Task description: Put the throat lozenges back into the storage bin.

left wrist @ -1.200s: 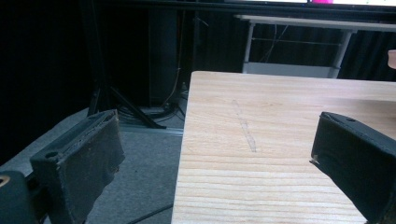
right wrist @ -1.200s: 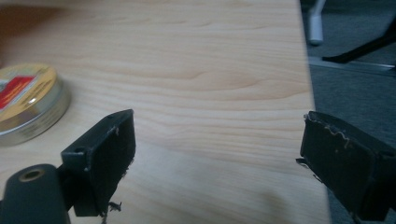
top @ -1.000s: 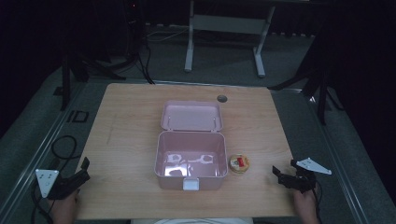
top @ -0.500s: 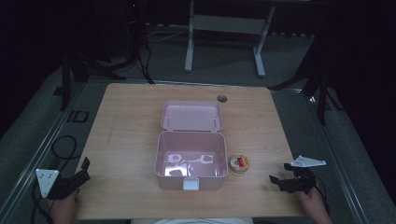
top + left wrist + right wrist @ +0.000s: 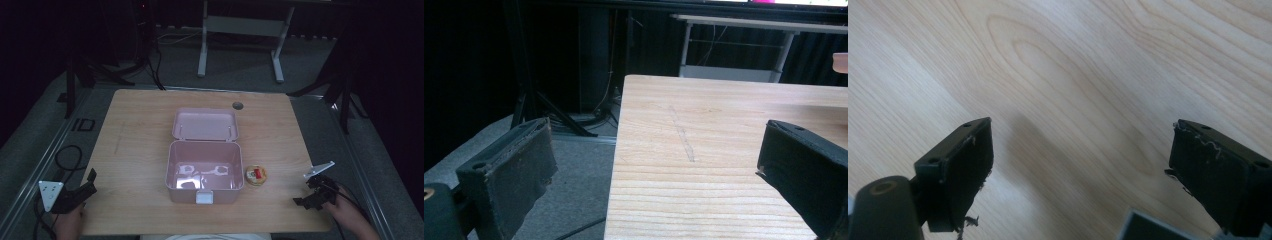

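Observation:
A pink box (image 5: 204,187) stands open in the middle of the wooden table (image 5: 140,130), its lid (image 5: 205,124) laid back behind it. The box looks empty apart from glare on its floor. Just right of it lies a small round yellowish thing with a red middle (image 5: 256,175). My left gripper (image 5: 90,182) hangs open at the table's near left corner, partly off the edge. My right gripper (image 5: 303,192) stands open, tilted down over bare wood near the front right corner. In the left gripper view my left gripper (image 5: 659,150) holds nothing. In the right gripper view my right gripper (image 5: 1080,150) holds nothing.
A round cable hole (image 5: 237,105) sits at the table's far edge. Grey floor (image 5: 569,180) and a black stand (image 5: 531,100) lie left of the table. A white desk frame (image 5: 240,35) stands behind. A pink edge of the box (image 5: 841,62) shows far right in the left gripper view.
My right gripper has moved left onto the table and tipped its jaws downward. My left gripper has barely shifted.

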A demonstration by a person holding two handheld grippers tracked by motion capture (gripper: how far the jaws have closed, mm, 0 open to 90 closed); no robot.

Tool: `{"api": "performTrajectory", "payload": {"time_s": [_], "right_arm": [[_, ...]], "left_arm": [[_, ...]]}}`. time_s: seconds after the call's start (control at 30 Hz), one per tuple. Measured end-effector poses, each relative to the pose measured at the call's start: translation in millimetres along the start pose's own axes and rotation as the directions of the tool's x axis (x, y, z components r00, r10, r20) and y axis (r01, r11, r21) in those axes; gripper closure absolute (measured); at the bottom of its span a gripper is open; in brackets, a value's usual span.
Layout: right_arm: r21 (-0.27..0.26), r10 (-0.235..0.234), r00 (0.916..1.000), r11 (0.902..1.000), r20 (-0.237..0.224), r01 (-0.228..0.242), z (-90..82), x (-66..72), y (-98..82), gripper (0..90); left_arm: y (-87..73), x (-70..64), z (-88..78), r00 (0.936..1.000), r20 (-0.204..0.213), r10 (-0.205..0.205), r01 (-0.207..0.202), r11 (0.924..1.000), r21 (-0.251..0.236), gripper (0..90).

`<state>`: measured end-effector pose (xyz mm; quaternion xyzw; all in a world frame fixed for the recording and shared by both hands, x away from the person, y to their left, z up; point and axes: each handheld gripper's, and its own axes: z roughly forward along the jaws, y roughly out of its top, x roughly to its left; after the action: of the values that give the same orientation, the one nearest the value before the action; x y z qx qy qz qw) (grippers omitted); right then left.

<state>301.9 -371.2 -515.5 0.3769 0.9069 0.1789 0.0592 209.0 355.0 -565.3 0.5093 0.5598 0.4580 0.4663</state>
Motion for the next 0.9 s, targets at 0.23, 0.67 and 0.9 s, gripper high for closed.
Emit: {"api": "performTrajectory", "payload": {"time_s": [0.23,0.67,0.9], "right_arm": [[0.242,-0.089,0.9956,0.9658,-0.027,0.093,-1.5,7.6,22.5,10.4],[0.372,-0.160,0.9858,0.9128,-0.052,0.168,-3.5,19.1,44.7,10.5],[0.395,-0.162,0.9845,0.9017,-0.068,0.175,-3.3,18.4,47.9,10.5]], "left_arm": [[0.1,-0.1,0.2,1.0000,0.003,0.002,-0.002,1.0000,0.002,2.4],[0.0,0.1,0.1,1.0000,0.005,0.001,-0.001,1.0000,0.000,2.4],[0.0,0.2,0.1,1.0000,0.007,0.000,0.000,1.0000,0.000,2.4]]}}
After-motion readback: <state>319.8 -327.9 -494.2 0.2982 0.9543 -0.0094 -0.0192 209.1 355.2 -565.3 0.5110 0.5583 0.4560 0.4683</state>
